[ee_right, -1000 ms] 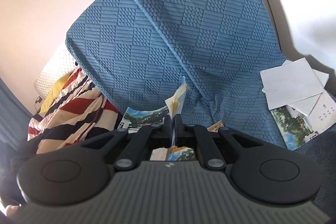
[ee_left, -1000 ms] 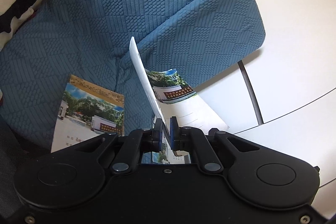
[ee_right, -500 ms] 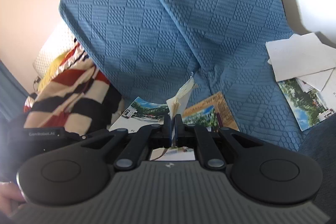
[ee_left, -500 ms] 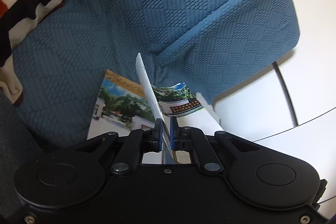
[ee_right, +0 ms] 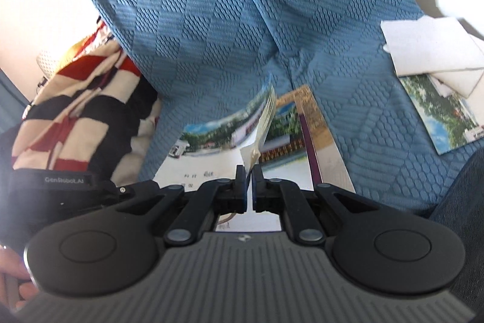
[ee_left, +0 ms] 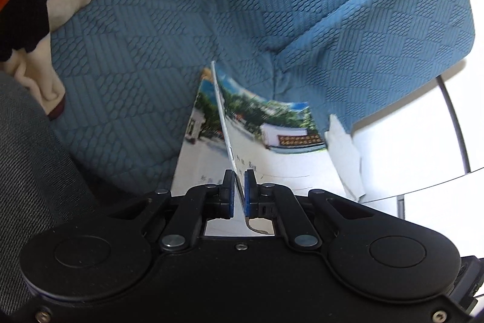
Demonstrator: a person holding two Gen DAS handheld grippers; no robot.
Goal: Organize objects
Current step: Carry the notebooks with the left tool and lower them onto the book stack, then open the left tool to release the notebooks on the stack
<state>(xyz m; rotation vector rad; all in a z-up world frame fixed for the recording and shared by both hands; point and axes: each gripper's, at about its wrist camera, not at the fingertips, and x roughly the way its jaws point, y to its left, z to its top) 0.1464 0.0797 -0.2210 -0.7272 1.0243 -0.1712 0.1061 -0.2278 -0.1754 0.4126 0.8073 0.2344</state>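
Note:
My left gripper [ee_left: 239, 174] is shut on the edge of a thin photo-cover booklet [ee_left: 266, 117], which stands on edge and curls to the right. Under it a second photo booklet [ee_left: 199, 135] lies on the blue sofa seat [ee_left: 127, 99]. My right gripper [ee_right: 249, 170] is shut on a cream sheaf of booklet pages [ee_right: 264, 123] that stands upright. Below that, a photo booklet [ee_right: 208, 141] and an orange-bordered booklet [ee_right: 314, 117] lie on the seat. The left gripper's black body [ee_right: 63, 180] shows at the left of the right wrist view.
A striped red, black and cream blanket [ee_right: 69, 108] is heaped on the left of the sofa. White papers [ee_right: 429, 47] and another photo booklet [ee_right: 444, 114] lie at the right of the seat. Blue back cushions [ee_right: 211, 5] rise behind. A hand [ee_right: 15, 277] shows at the lower left.
Both grippers have sunk towards the sofa seat with their booklets still held. The booklets lying on the seat now appear larger and right beneath the held ones.

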